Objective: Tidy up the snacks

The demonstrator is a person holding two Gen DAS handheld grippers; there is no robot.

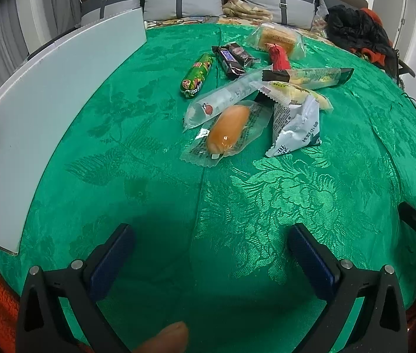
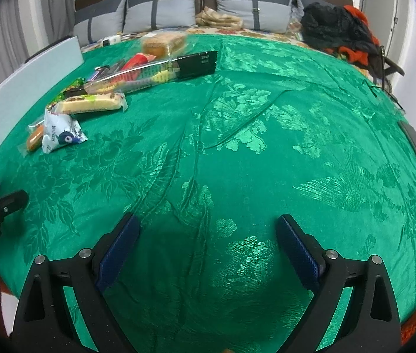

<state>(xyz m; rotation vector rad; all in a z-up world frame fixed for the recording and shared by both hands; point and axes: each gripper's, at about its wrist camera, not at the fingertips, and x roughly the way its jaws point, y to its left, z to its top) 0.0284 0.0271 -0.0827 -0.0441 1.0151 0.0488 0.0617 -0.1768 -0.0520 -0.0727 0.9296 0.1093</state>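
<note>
Both the left gripper (image 1: pixel 210 244) and right gripper (image 2: pixel 208 235) are hovering spread wide and empty over the green tablecloth (image 1: pixel 149 176), the snack pile (image 1: pixel 255 100) lying at its far side.

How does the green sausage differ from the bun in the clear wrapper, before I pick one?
The green sausage has an opaque, printed green skin; the bun shows orange-brown through a clear wrapper. The sausage is slim and lies apart from the pile, on the far left; the bun is fatter, nearer the left gripper, with a long pale packet overlapping its wrapper. Both lie flat on the green cloth, untouched; both grippers are open, the right gripper too.
</note>
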